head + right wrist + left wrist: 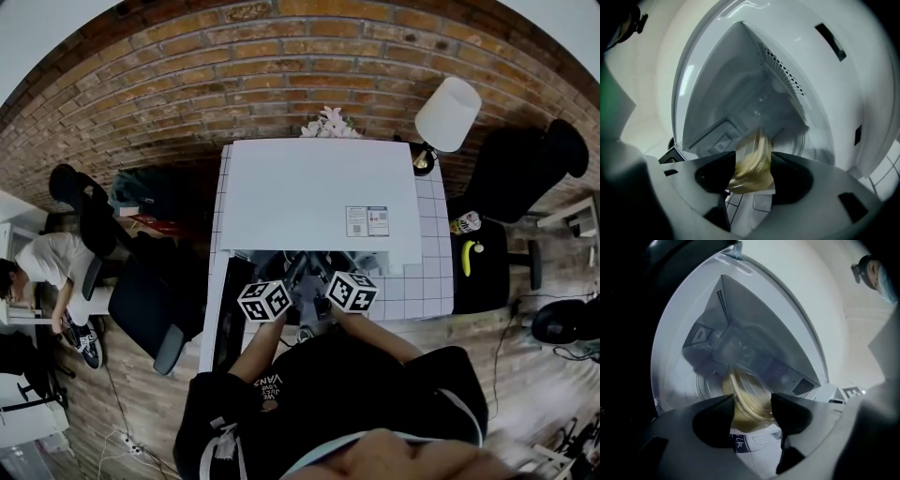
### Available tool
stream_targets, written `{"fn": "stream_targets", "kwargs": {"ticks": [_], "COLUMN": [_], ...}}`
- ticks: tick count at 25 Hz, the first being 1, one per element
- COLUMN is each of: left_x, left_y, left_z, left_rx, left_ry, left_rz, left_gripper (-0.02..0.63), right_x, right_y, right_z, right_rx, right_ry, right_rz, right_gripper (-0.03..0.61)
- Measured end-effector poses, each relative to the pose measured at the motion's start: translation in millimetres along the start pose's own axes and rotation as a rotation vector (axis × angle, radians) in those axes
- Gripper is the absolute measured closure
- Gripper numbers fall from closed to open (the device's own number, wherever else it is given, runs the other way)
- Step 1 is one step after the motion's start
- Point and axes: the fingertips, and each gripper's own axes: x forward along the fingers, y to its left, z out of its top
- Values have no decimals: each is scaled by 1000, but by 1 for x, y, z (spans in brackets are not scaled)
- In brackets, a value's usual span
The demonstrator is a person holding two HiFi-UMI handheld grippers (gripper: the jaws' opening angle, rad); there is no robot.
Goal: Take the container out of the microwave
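- Head view: I look steeply down on a white microwave [319, 197] that stands on a white tiled table [431, 248] against a brick wall. Its dark door [230, 323] hangs open at the left. The left gripper [286, 281] and the right gripper [330, 281] reach side by side into the front opening. The container cannot be made out from here. A lamp [448, 114] stands at the table's far right corner. A banana [466, 258] and a can [465, 223] lie on a dark surface just right of the table.
- Left gripper view: the left gripper [752, 403] has its jaws clamped on a clear container [747, 394] with yellowish contents. Both pads press on its sides. The container sits at the mouth of the microwave cavity [740, 333], in front of the turntable [704, 386]. Whether it rests on the turntable I cannot tell.
- Right gripper view: the right gripper [751, 169] is likewise closed on the container [752, 154], which fills the gap between the two jaws. Behind it lies the open cavity [754, 93]. The container's outline is blurred.
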Motion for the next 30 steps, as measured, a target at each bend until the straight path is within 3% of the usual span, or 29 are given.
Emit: {"fn": "stream_targets", "kwargs": {"ticks": [30], "left_x": [-65], "left_y": [-16], "left_z": [-35], "left_rx": [20], "left_ry": [36], "left_rz": [-40], "left_gripper": [362], "right_x": [-58], "right_y": [20], "right_z": [-46], "right_rx": [52], "right_ry": [-46], "right_rz": [-27], "right_gripper": [356]}}
